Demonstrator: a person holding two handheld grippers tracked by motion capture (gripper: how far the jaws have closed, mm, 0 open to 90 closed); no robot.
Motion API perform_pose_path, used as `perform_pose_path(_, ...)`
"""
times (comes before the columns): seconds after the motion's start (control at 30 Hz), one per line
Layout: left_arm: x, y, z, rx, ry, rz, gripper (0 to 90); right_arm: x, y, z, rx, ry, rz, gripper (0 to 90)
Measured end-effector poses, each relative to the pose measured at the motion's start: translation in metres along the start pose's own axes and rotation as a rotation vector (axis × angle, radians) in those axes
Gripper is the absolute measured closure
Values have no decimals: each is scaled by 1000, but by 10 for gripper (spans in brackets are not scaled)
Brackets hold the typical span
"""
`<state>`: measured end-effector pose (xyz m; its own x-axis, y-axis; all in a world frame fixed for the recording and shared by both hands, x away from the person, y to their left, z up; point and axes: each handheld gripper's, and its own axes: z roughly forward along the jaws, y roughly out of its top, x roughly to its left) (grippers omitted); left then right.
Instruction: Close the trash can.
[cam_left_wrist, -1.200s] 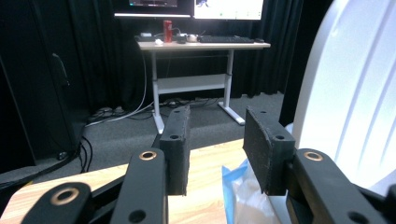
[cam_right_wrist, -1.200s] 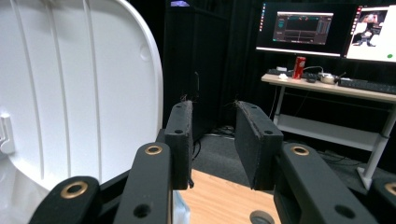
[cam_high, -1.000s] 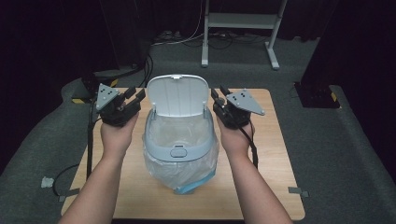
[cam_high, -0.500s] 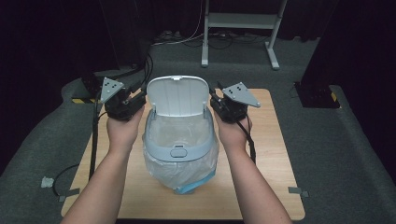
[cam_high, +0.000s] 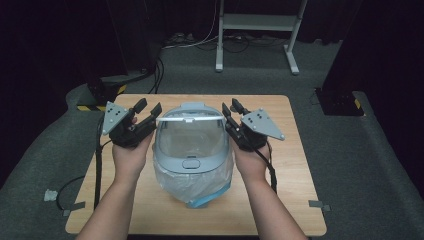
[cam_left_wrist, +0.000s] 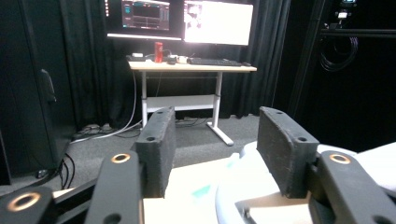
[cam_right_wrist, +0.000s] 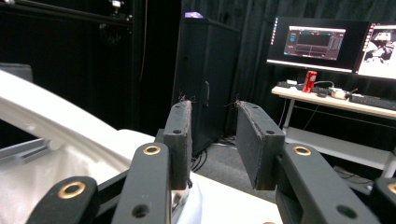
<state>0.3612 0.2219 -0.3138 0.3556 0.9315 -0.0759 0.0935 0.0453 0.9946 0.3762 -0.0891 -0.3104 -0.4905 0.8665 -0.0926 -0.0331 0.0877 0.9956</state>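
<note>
Grey-blue plastic: the small lidded bin (cam_high: 192, 150) stood at the middle of the wooden bench (cam_high: 295, 165), between the person's two forearms.
Liner: a clear bag (cam_high: 197, 182) with a blue edge was already fitted in the bin and spilled over its near rim, so that step looked done.
Lid: the lid (cam_high: 190, 119) showed edge-on in the high view, tilted partway over the opening, neither fully up nor seated; closing it appeared to be the work in hand.
Left hand-held gripper (cam_high: 145, 116): held just beside the bin's left rear corner, jaws apart and empty; in the left gripper view the pale bin curve (cam_left_wrist: 261, 186) lay below and behind the right jaw, and whether it touched could not be told.
Right hand-held gripper (cam_high: 231, 114): held close against the lid's right end, jaws apart with nothing between them; the white lid surface (cam_right_wrist: 60, 126) ran along the left of the right gripper view.
Left to do, as a judgement: bring the lid down until it sat flat on the rim, then draw both tools away.
</note>
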Motion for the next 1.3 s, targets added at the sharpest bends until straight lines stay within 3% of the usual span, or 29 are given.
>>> perform_pose_path(0.57,-13,-16,-32,-29,-22,6,346,23,-11,-31,-22,24,-43,634)
perform_pose_path(1.07,-11,-37,-42,18,-32,-12,287,31,-30,-42,22,44,-30,595)
perform_pose_path(1.3,-14,-40,-45,26,-28,16,285,32,-37,-43,30,45,-31,585)
